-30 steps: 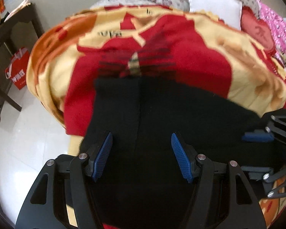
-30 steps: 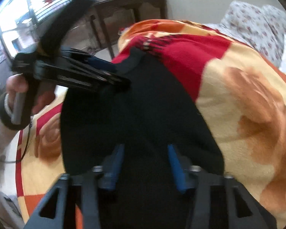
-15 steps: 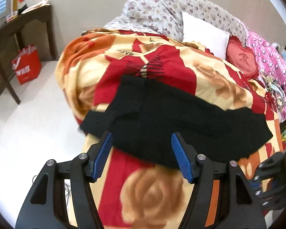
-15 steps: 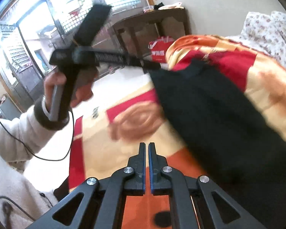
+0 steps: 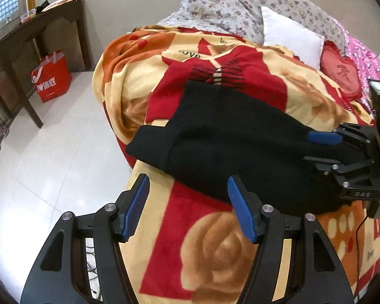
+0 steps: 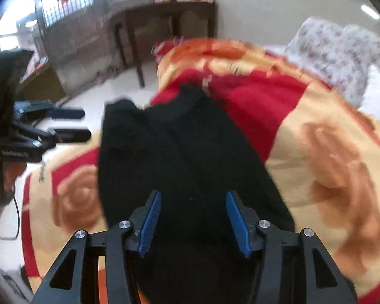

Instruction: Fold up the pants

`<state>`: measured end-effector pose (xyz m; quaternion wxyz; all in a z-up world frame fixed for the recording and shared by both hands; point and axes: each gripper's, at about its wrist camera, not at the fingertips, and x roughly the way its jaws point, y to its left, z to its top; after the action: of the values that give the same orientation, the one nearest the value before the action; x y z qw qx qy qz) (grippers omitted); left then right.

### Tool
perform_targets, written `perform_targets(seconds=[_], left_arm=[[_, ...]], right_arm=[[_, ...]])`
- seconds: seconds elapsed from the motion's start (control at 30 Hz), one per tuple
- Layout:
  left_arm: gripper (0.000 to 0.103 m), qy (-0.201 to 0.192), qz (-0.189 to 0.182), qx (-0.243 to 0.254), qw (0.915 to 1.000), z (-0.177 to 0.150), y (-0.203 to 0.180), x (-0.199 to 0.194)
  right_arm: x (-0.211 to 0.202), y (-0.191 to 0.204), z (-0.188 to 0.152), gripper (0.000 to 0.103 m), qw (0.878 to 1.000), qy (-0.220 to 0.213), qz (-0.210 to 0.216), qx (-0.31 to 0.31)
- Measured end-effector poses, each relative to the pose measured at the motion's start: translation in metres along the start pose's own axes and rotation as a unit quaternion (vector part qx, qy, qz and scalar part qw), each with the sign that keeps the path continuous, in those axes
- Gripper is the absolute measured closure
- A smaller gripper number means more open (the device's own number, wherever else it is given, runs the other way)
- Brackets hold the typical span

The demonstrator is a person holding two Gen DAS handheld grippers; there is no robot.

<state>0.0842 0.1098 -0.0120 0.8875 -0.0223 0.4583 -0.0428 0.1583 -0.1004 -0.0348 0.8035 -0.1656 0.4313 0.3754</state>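
The black pants point(image 5: 230, 149) lie on the rose-patterned blanket point(image 5: 215, 250) covering the bed, near its foot-end edge, in a compact dark bundle rather than spread at full length. In the left wrist view a layered edge is visible at the bundle's left end, where one thickness sits over another and a lower flap projects toward the floor point(image 5: 50, 167); this indicates at least one fold is in place, though the dark cloth hides how many layers there are. The left gripper point(image 5: 187, 207) hangs just short of the near edge of the pants, its jaws wide apart and nothing between them. The right gripper point(image 6: 193, 224) is over the opposite end of the bundle, its jaws likewise apart with black cloth showing below and between them; the view is blurred, and contact with the cloth cannot be confirmed. Assessment: the task appears well advanced, with the garment reduced to a short stack. Outstanding, in my judgement, are squaring the protruding left flap and possibly a final fold or smoothing pass. Whether the stack's hidden edges are aligned cannot be determined.
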Motion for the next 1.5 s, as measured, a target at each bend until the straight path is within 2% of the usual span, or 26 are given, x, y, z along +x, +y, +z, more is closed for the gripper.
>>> perform_targets(seconds=[0.07,0.13,0.17,0.23,0.3,0.43,0.5,0.57,0.67,0.73,0.87,0.9,0.97,1.03,1.07,1.1,1.17,1.23,1.3,1.37,1.43,1.5], left_arm=[[0.039,0.006,0.005,0.001,1.0000,0.001,0.002,0.007],[0.039,0.009,0.008,-0.002,0.9999,0.002,0.004,0.010],[0.039,0.009,0.007,-0.003,0.9999,0.001,0.005,0.010],[0.039,0.007,0.005,-0.007,0.9999,0.000,0.007,0.007],[0.039,0.000,-0.002,-0.017,0.9998,-0.002,0.014,-0.004],[0.039,-0.032,-0.008,-0.033,0.9989,-0.009,0.028,-0.041],[0.039,-0.044,0.002,-0.034,0.9984,-0.014,0.032,-0.058],[0.039,-0.053,0.002,-0.038,0.9979,-0.019,0.034,-0.071],[0.039,-0.056,-0.007,-0.045,0.9974,-0.027,0.030,-0.078],[0.039,-0.055,-0.009,-0.042,0.9976,-0.029,0.022,-0.076],[0.039,-0.047,-0.026,-0.035,0.9980,-0.033,0.004,-0.069],[0.039,-0.045,-0.026,-0.030,0.9982,-0.034,-0.001,-0.066],[0.039,-0.037,-0.017,-0.018,0.9990,-0.037,-0.011,-0.054],[0.039,-0.011,-0.012,-0.012,0.9998,-0.043,-0.016,-0.036],[0.039,0.006,-0.012,-0.011,0.9999,-0.049,-0.018,-0.024],[0.039,0.020,-0.009,-0.012,0.9997,-0.054,-0.019,-0.014],[0.039,0.038,-0.002,-0.016,0.9991,-0.063,-0.020,0.001],[0.039,0.031,0.008,-0.012,0.9994,-0.069,-0.023,0.003],[0.038,0.024,0.020,-0.003,0.9995,-0.071,-0.027,0.001],[0.036,0.024,0.023,-0.001,0.9994,-0.071,-0.029,0.002],[0.035,0.025,0.027,0.001,0.9993,-0.072,-0.031,0.003],[0.035,0.026,0.029,0.002,0.9992,-0.071,-0.031,0.004]], right_arm=[[0.017,-0.005,-0.001,0.053,0.999,0.024,0.023,-0.010],[0.018,-0.003,-0.005,0.080,0.999,0.012,0.049,-0.006],[0.013,0.002,-0.007,0.097,0.998,0.004,0.055,-0.012],[-0.001,0.018,-0.012,0.098,0.998,-0.009,0.046,-0.030],[-0.015,0.032,-0.018,0.098,0.997,-0.020,0.062,-0.031],[-0.052,0.077,-0.046,0.098,0.992,-0.051,0.109,-0.030],[-0.052,0.101,-0.067,0.098,0.989,-0.051,0.136,-0.024],[-0.040,0.125,-0.087,0.098,0.991,-0.041,0.126,-0.025],[-0.016,0.136,-0.106,0.096,0.994,-0.027,0.108,0.017],[-0.024,0.135,-0.109,0.093,0.992,-0.051,0.104,0.046],[-0.051,0.129,-0.121,0.078,0.988,-0.067,0.106,0.094],[-0.062,0.123,-0.127,0.075,0.987,-0.075,0.097,0.108],[-0.087,0.105,-0.139,0.074,0.985,-0.095,0.054,0.133],[-0.112,0.076,-0.150,0.065,0.979,-0.107,0.001,0.171],[-0.126,0.055,-0.159,0.057,0.972,-0.116,-0.032,0.200],[-0.137,0.038,-0.165,0.055,0.966,-0.123,-0.057,0.222],[-0.154,-0.002,-0.176,0.055,0.948,-0.123,-0.124,0.265],[-0.163,-0.040,-0.184,0.054,0.928,-0.114,-0.183,0.305],[-0.165,-0.072,-0.185,0.054,0.909,-0.107,-0.209,0.344],[-0.163,-0.098,-0.180,0.052,0.897,-0.113,-0.202,0.375],[-0.152,-0.120,-0.174,0.050,0.893,-0.107,-0.200,0.388],[-0.143,-0.138,-0.174,0.050,0.894,-0.091,-0.204,0.388]])
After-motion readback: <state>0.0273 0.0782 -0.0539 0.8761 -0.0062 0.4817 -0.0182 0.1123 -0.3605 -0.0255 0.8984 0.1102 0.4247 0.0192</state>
